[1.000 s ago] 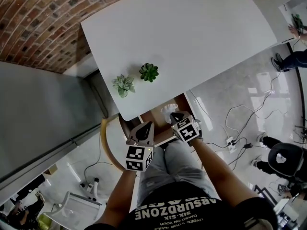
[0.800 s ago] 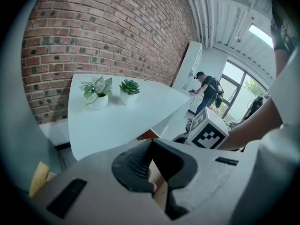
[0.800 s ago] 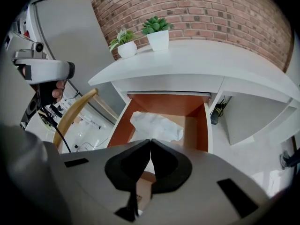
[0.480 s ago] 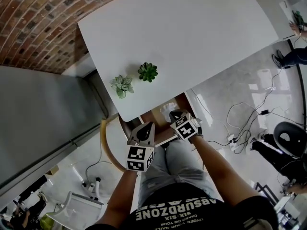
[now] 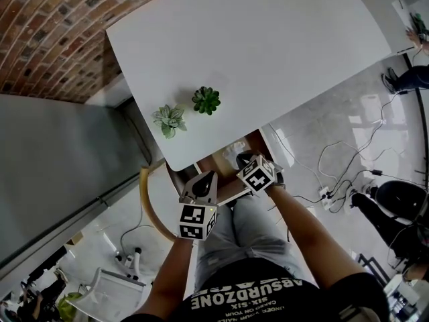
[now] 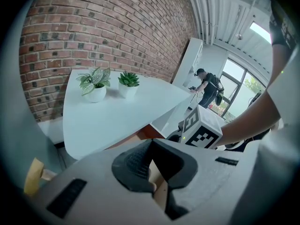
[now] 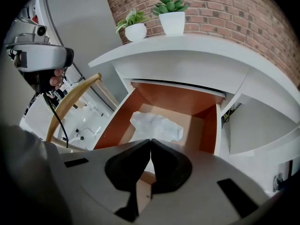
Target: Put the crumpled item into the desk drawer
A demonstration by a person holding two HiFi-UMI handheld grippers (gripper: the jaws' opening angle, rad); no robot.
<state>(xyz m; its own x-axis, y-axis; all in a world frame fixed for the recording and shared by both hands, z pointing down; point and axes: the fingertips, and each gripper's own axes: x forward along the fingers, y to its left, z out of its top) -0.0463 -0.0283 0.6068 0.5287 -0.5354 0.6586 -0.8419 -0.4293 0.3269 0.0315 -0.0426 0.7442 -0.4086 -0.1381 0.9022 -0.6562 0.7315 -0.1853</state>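
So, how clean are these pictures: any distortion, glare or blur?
Head view: the white desk top glares, almost without texture. Left gripper view: strong fisheye bending, dark corners, the window very bright. Right gripper view: the crumpled item in the drawer is sharp; the near fingers are dark.

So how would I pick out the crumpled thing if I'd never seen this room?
Find the white desk by the brick wall, with two potted plants on top. Under it an open drawer with an orange-brown inside sticks out. The crumpled item lies on its floor: a pale, wrinkled wad, the only thing visible inside.
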